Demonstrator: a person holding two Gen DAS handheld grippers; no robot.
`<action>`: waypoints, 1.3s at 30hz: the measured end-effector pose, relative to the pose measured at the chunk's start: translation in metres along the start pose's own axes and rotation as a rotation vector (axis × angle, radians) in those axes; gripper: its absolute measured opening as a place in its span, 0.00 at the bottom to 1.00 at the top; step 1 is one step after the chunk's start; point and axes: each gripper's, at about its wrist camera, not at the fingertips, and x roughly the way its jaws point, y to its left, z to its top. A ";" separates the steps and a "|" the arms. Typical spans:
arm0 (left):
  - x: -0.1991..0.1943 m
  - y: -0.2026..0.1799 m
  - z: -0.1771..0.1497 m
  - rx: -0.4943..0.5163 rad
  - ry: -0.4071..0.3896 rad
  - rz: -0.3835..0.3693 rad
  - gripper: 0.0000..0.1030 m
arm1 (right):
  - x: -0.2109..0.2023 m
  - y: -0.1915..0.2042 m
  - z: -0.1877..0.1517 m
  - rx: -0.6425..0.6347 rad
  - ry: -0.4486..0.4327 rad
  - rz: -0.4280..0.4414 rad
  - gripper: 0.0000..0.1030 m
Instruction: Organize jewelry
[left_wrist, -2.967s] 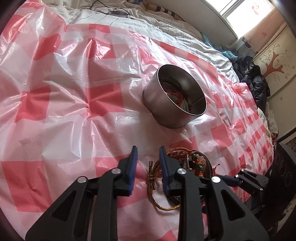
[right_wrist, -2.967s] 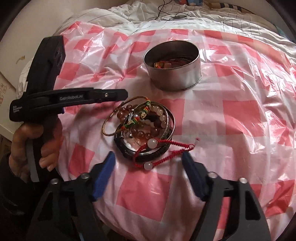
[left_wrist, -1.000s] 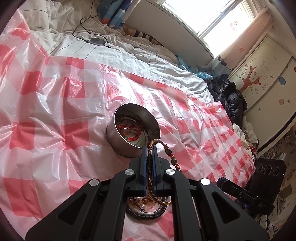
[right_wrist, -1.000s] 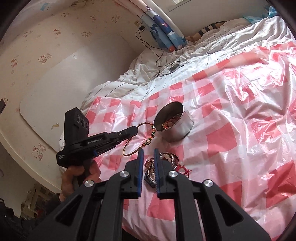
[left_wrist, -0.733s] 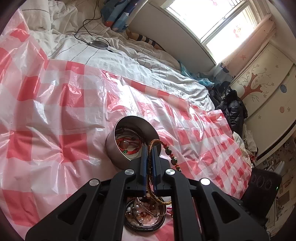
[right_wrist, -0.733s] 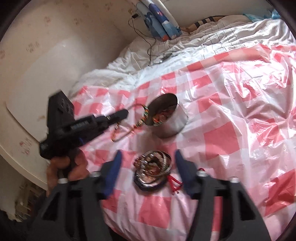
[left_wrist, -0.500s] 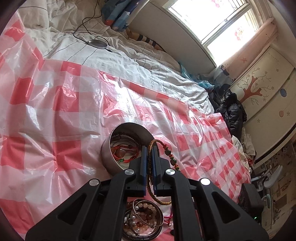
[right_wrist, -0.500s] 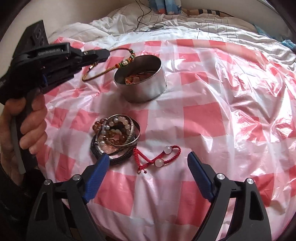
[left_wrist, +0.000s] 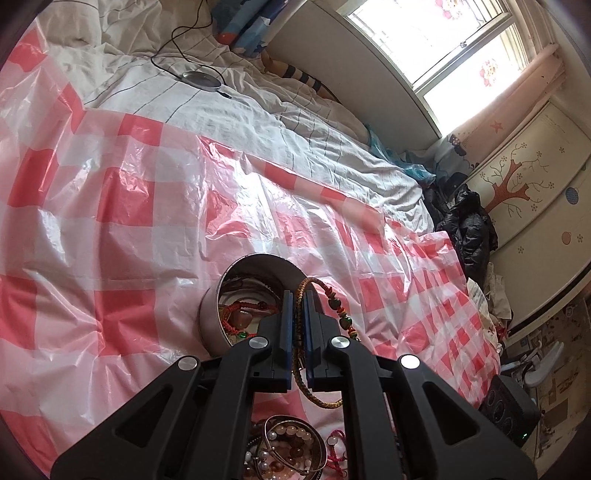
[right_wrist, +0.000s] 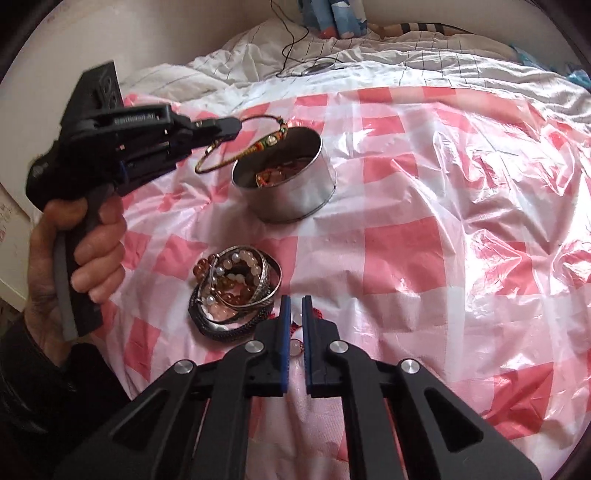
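My left gripper (left_wrist: 298, 295) is shut on a braided cord bracelet (left_wrist: 334, 301) with coloured beads and holds it above the near rim of a round metal tin (left_wrist: 212, 314) that has jewelry inside. In the right wrist view the left gripper (right_wrist: 231, 127) holds that bracelet (right_wrist: 271, 140) at the tin's (right_wrist: 295, 199) left rim. My right gripper (right_wrist: 295, 301) is shut on a red cord bracelet (right_wrist: 295, 345) with pale beads, low over the sheet beside a pile of bangles and bead bracelets (right_wrist: 236, 288).
A red and white checked plastic sheet (right_wrist: 443, 229) covers the bed. A white quilt with a cable and a round disc (left_wrist: 201, 77) lies behind it. A black jacket (left_wrist: 465, 221) and a cupboard stand at the right.
My right gripper has dropped to the sheet and shut on the red cord bracelet. My left gripper has carried the braided bracelet up to the tin's rim.
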 end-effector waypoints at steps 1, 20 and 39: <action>0.001 0.000 0.001 -0.001 -0.001 0.003 0.04 | -0.005 -0.002 0.004 0.020 -0.026 0.027 0.06; 0.016 0.005 0.007 -0.007 0.029 0.151 0.34 | 0.010 0.021 0.011 -0.142 0.053 -0.032 0.76; 0.009 0.006 0.002 -0.036 0.017 0.139 0.42 | 0.008 0.012 -0.006 -0.149 0.124 -0.011 0.06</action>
